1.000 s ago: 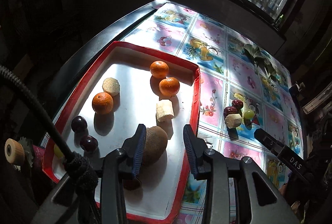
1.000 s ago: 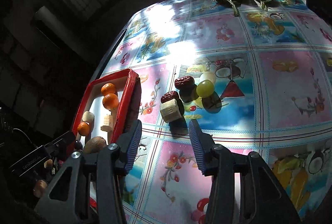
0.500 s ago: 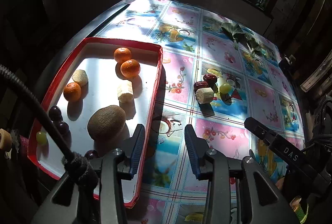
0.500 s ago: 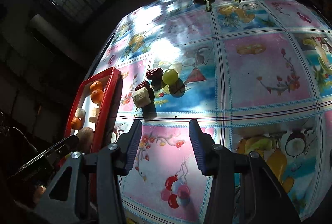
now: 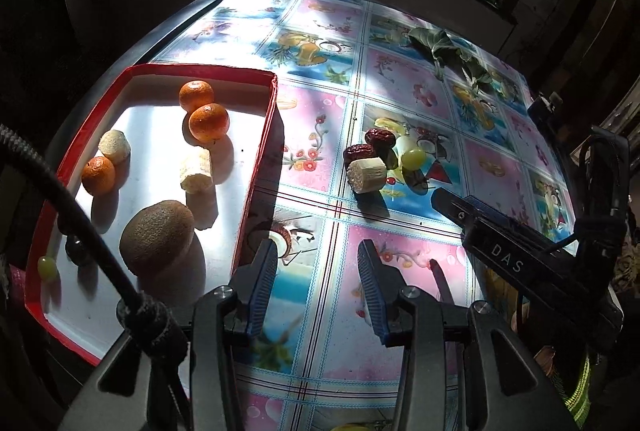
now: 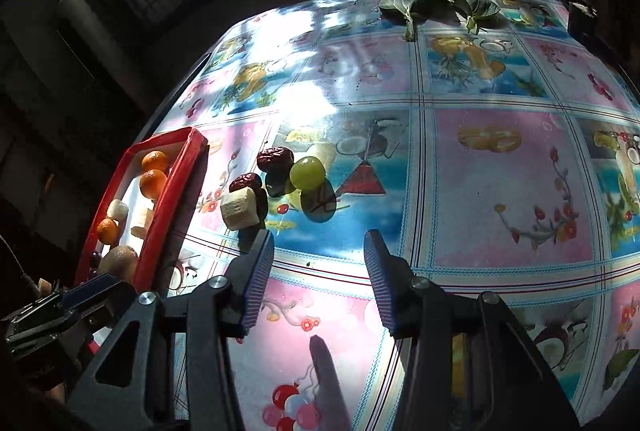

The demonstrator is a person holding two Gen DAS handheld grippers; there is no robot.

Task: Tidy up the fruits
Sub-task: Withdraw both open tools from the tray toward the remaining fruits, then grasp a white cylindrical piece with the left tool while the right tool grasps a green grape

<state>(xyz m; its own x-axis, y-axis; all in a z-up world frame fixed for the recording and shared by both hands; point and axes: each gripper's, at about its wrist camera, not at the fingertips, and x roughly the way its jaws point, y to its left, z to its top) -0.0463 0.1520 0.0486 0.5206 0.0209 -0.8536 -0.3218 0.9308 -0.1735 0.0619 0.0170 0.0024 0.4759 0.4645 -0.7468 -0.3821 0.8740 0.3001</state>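
- Fruit-patterned tablecloth (image 5: 404, 91) underlies everything.
- Left gripper (image 5: 316, 283): jaws just widening, empty; left of it, red tray (image 5: 256, 159) holds three oranges (image 5: 209, 122), one kiwi (image 5: 157, 236).
- Right gripper (image 6: 319, 271): parted, empty; ahead, two red dates (image 6: 275, 158), one green grape (image 6: 307, 172).

Left gripper (image 5: 316, 287) empty, jaws just opening

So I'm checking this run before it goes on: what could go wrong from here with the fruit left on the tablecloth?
1. The green grape is round and sits on the slick tablecloth; a nudge may roll it off.
2. The banana piece, two red dates and the grape touch in a tight cluster, so closing on one may scatter the others.
3. The red tray has a raised rim; a low carry may clip it.
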